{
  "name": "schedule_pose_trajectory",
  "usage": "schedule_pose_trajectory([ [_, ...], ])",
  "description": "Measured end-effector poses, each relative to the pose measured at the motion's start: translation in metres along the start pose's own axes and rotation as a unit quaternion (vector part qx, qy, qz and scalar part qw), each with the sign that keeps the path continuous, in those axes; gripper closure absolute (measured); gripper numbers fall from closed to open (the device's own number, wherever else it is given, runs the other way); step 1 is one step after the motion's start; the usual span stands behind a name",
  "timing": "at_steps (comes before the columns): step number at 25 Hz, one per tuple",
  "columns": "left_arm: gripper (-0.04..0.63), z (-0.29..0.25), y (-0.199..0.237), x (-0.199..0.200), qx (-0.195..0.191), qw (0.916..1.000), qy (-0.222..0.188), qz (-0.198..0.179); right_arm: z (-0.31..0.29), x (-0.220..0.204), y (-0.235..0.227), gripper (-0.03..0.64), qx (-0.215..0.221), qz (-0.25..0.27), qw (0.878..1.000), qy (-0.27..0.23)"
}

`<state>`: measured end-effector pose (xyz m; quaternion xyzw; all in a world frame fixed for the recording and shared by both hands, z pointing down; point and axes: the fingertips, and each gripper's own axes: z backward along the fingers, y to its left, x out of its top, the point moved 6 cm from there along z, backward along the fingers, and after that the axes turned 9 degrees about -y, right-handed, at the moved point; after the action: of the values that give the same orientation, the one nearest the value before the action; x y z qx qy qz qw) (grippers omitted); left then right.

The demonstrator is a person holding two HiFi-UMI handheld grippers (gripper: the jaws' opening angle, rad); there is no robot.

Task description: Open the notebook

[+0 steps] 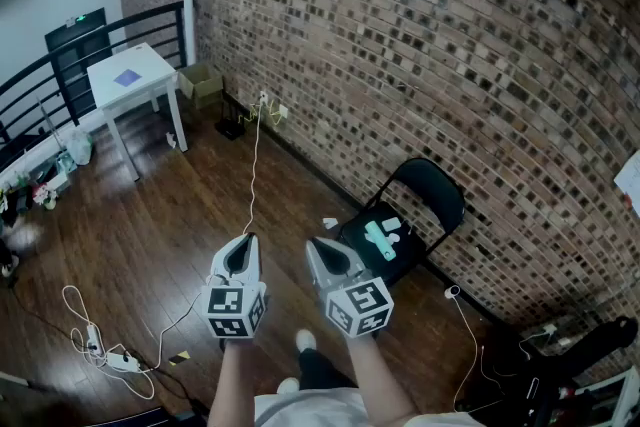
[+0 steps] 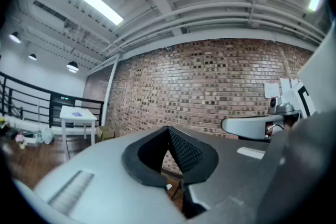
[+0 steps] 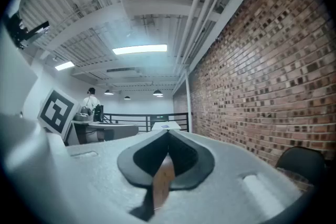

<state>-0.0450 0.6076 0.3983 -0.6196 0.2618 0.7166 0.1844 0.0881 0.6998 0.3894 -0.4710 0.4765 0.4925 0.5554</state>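
Notebook: we are not finding it in any view at this moment. The only candidates are a small bluish sheet [image 1: 127, 78] lying on the white tabletop [image 1: 150, 63] far off at the left, too small to identify, and the clutter on the seat of the black folding chair [image 1: 428, 193], where a teal object [image 1: 379, 238] is lying among white pieces. We are holding the left tool [image 1: 244, 249] and the right tool [image 1: 322, 253] level, side by side above the wooden floor [image 1: 150, 225], both aimed toward the brick wall [image 1: 400, 45]. Each is clenched, jaws meeting at the tips, with nothing between them. Risks we are noting: (1) we are working with no fix on the target, so we could be heading for the wrong item and pinching it; (2) both tools are closed, and shut tips pushed at a cover would likely shove the book rather than lift its edge, so the jaws need parting first; (3) loose cables [image 1: 88, 323] and a power strip [image 1: 125, 362] are trailing across the floor at the left, where a foot could be snagging; (4) with one tool lifting alone, the book may be sliding, so the other should be pinning it.
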Motion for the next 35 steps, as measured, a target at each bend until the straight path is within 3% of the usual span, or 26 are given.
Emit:
schedule_pose_trajectory([
  [6,0.578,-0.047,0.053,0.010,0.047,0.9986,-0.015,-0.016,-0.096,-0.020,-0.018,0.627,0.061,-0.024,0.998,0.004],
  [14,0.578,-0.140,0.101,0.038,0.132,0.9879,-0.047,-0.067,-0.224,0.003,-0.066,0.627,0.175,-0.047,0.983,-0.013],
  [20,0.578,-0.200,0.134,0.052,0.145,0.9843,-0.047,-0.090,-0.299,0.003,-0.095,0.627,0.195,-0.069,0.978,-0.007],
  [26,0.578,-0.241,0.197,0.039,0.170,0.9815,-0.038,-0.080,-0.370,-0.025,-0.097,0.627,0.219,-0.079,0.972,0.019],
  [31,0.578,-0.296,0.282,0.010,0.163,0.9810,-0.003,-0.105,-0.459,-0.052,-0.110,0.627,0.204,-0.068,0.976,0.014],
  [35,0.578,-0.342,0.365,0.019,0.156,0.9835,-0.022,-0.088,-0.556,-0.061,-0.110,0.627,0.195,-0.058,0.979,0.012],
])
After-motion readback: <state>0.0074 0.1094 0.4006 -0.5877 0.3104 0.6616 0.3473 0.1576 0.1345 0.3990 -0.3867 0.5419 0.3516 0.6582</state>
